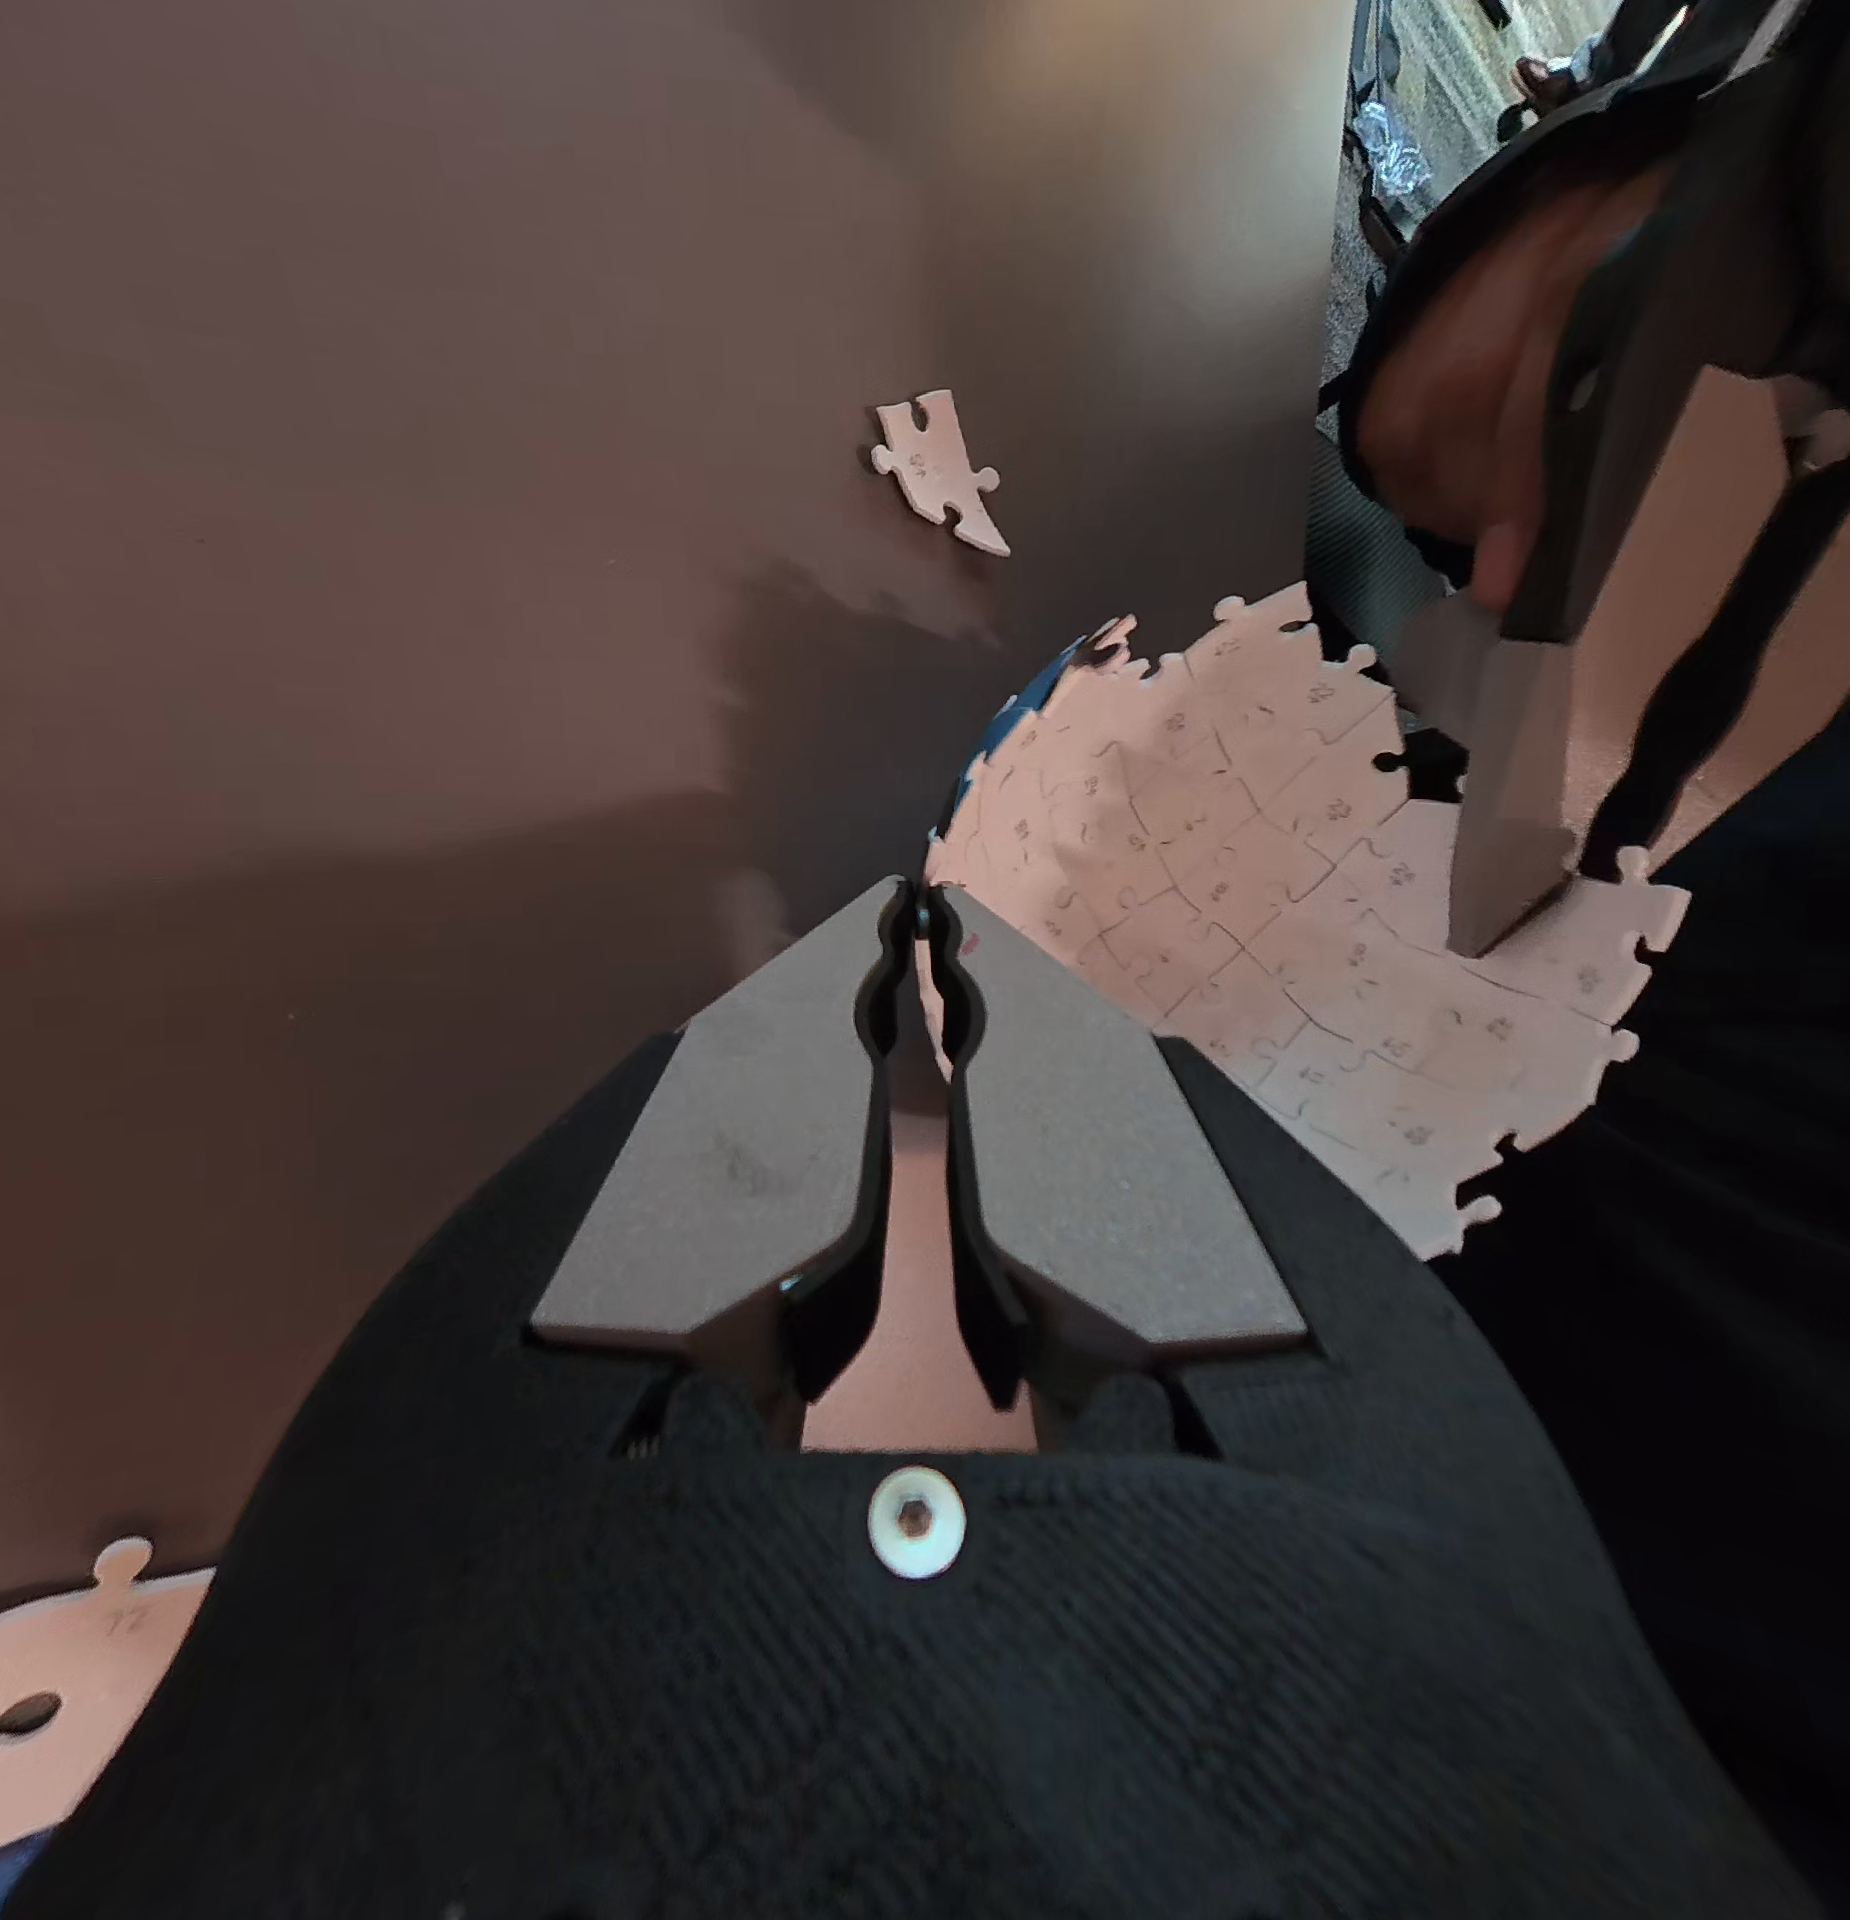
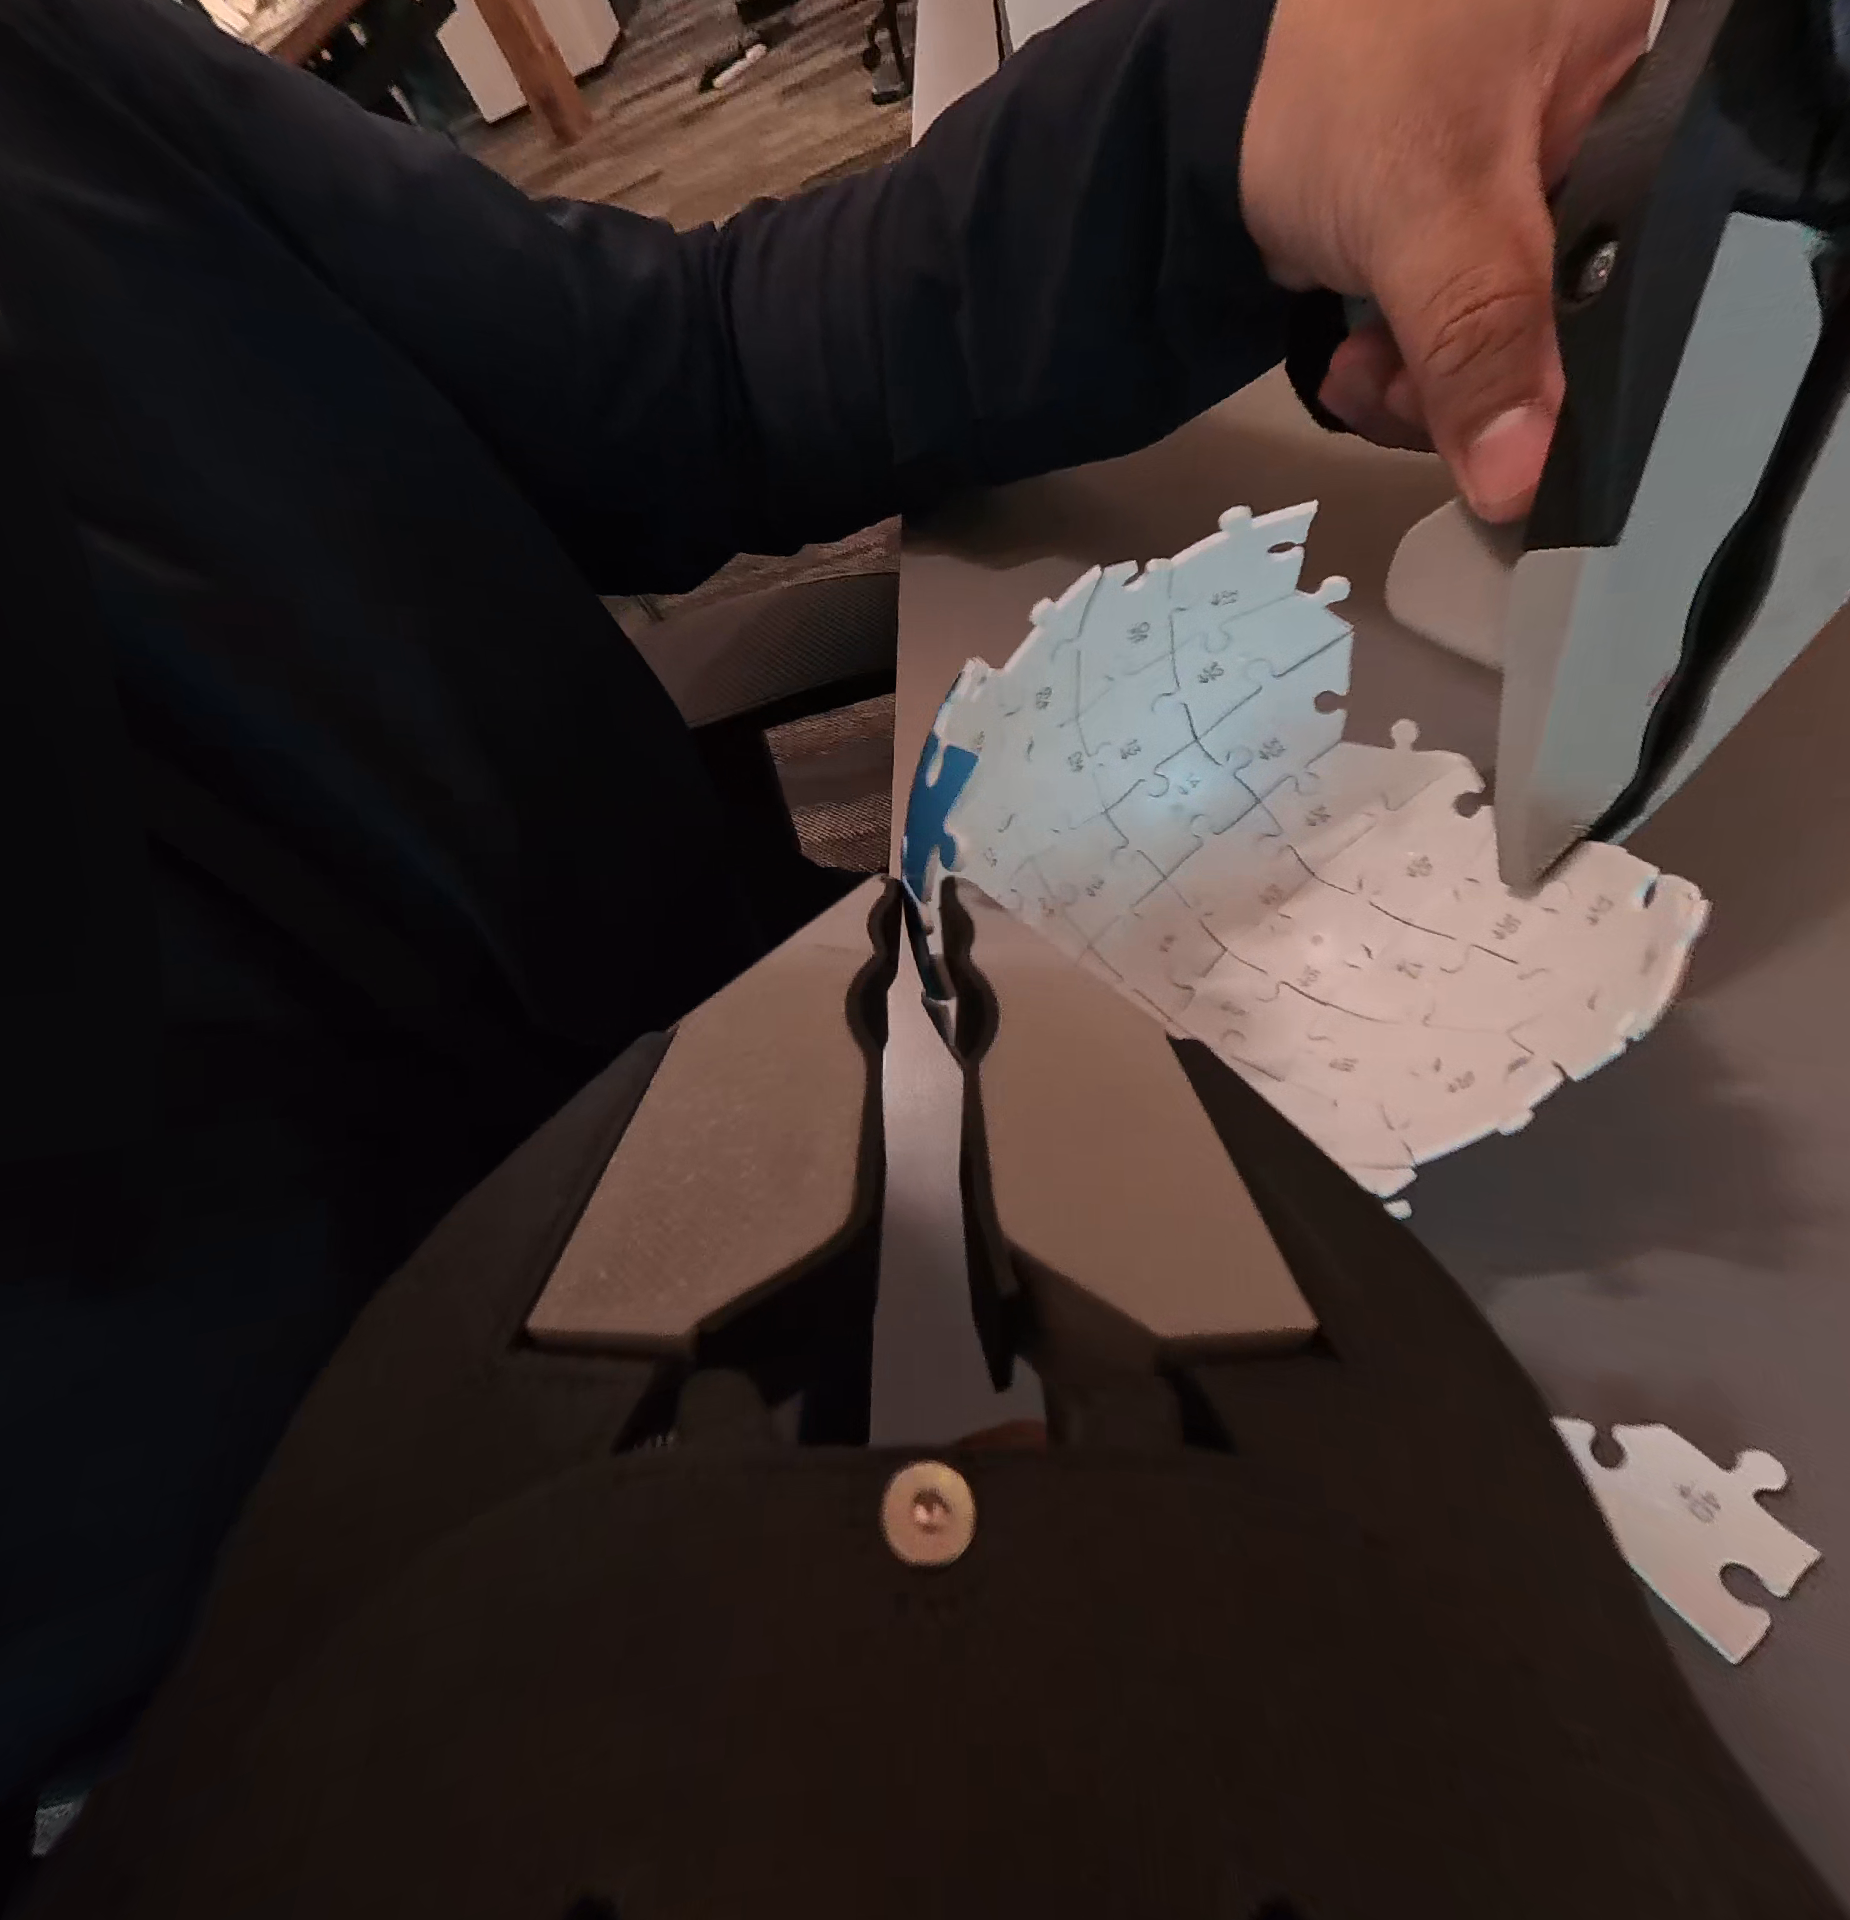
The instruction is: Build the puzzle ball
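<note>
Grip check: we have both grippers pinching the half-built puzzle ball shell (image 1: pixel 1316 935) from opposite edges. Left gripper (image 1: pixel 921 914) has its jaws nearly together on the shell's near rim, where a blue outer face peeks out. Right gripper (image 2: pixel 916 909) looks the same in its own view: jaws drawn in tight on the rim by the blue piece (image 2: pixel 942 800). Each gripper also shows in the other's view as grey fingers planted on the far edge of the shell.

Shell is a curved sheet of interlocked pieces, pale inside facing us, held at the table (image 2: pixel 1627 1195) edge; whether its low edge rests on the table we cannot tell. Loose pieces lie apart from it: one (image 1: pixel 936 468) farther out on the table, one (image 1: pixel 59 1704) at the left view's lower corner, one (image 2: pixel 1690 1527) near the right gripper's body.

Risks as we judge them:
- Only two narrow rim grips on a floppy sheet; any pull apart or twist could pop the tabs and split a seam.
- Squeezing the edges closer could buckle the curve.
- The shell sits by the table edge, so a dropped section may go to the floor.
- Freeing one gripper to fetch a loose piece leaves the shell hanging from one pinch.
</note>
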The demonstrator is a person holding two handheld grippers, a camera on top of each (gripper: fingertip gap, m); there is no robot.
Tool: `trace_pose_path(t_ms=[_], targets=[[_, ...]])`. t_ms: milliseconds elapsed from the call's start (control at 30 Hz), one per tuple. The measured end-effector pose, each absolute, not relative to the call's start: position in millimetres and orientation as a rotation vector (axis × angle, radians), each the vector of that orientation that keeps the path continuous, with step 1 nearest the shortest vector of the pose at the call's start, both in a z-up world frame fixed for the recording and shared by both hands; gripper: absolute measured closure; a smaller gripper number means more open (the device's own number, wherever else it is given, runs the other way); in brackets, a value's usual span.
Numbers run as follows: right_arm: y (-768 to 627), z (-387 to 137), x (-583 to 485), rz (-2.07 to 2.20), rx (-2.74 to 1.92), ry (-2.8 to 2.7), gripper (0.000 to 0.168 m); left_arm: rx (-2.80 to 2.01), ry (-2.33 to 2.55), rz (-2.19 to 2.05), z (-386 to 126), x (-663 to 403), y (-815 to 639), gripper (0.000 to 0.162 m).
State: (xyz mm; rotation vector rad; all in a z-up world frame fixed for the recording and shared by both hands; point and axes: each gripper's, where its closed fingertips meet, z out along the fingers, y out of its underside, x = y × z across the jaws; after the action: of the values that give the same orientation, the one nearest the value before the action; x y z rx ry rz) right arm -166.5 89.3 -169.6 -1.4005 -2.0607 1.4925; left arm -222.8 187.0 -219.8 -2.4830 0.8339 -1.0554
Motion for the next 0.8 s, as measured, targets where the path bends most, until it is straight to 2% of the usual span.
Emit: trace_pose_path(t_ms=[33, 200, 500, 800], targets=[[89.0, -170.0, -166.6, 1.502, -1.401, -2.062, 0.165, -2.481, 0.831, -1.056, -219.4, -223.2, 187.3, 0.162], [89.0, -169.7, -168.9, 1.535, -1.402, -2.044, 0.168, -2.433, 0.799, -1.088, -203.9, -228.4, 190.3, 0.153], [96.6, -162.9, -172.8, 1.62, -1.397, -1.978, 0.168, -2.188, 1.022, -0.961, -121.9, -244.4, 161.0, 0.137], [102.4, -158.6, -175.1, 1.689, -1.411, -1.921, 0.168, -2.175, 1.384, -0.939, -131.4, -207.4, 113.9, 0.124]])
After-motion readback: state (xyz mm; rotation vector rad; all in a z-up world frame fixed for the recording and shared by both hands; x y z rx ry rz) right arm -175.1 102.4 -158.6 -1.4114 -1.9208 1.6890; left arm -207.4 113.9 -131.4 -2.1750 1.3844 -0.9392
